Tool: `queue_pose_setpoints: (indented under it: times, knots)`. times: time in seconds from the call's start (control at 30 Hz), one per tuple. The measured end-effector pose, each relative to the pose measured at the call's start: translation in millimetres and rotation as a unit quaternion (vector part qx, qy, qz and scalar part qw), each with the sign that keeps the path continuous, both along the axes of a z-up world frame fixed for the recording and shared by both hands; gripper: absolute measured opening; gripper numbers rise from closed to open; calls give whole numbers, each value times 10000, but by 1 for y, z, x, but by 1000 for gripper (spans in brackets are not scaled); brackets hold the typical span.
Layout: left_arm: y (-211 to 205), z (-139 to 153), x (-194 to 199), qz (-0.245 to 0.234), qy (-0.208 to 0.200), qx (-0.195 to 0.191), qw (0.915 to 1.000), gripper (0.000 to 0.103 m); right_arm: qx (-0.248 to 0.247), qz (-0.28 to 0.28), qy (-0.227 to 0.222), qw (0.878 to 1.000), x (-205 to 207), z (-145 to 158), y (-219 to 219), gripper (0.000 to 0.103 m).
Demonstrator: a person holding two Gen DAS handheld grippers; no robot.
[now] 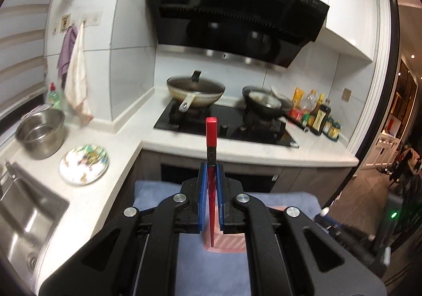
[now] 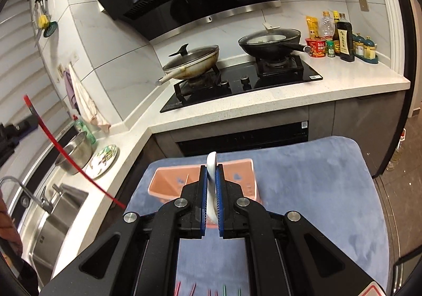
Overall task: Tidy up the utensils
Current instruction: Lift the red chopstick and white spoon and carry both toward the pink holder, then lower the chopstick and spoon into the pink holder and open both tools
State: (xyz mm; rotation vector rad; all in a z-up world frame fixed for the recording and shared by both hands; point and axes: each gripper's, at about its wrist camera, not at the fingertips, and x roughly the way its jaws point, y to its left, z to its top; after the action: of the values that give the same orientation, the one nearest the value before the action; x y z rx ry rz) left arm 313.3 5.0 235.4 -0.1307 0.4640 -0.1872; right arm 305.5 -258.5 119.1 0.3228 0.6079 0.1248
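Observation:
My left gripper (image 1: pixel 211 166) is shut on a red chopstick (image 1: pixel 211 137), held upright with its thin tip down over the pink utensil holder (image 1: pixel 232 242). The chopstick also shows in the right wrist view (image 2: pixel 60 145), at the left, slanting down toward the blue mat. My right gripper (image 2: pixel 211 172) is shut on a white spoon (image 2: pixel 211 164), held above the pink utensil holder (image 2: pixel 171 179), which stands on the blue mat (image 2: pixel 303 190). Several coloured chopstick tips (image 2: pixel 208 292) lie at the mat's near edge.
A white counter (image 2: pixel 263 100) holds a black hob with a lidded wok (image 2: pixel 192 61) and a black pan (image 2: pixel 271 41). Bottles (image 2: pixel 343 37) stand at right. A steel pot (image 1: pixel 41 132), patterned plate (image 1: pixel 84 161) and sink (image 1: pixel 26 216) are at left.

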Motion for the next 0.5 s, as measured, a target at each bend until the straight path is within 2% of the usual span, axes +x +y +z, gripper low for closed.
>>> queue_pose_setpoints:
  times: [0.2,0.5]
  knots:
    - [-23,1,34,-68,-77,-57,9999,6,86,-86,108,9999,36,-18,-8,6]
    - [-38,-54,65,-75,399,91,9991,7,253,-87,403,9988,62,-53,-19,6]
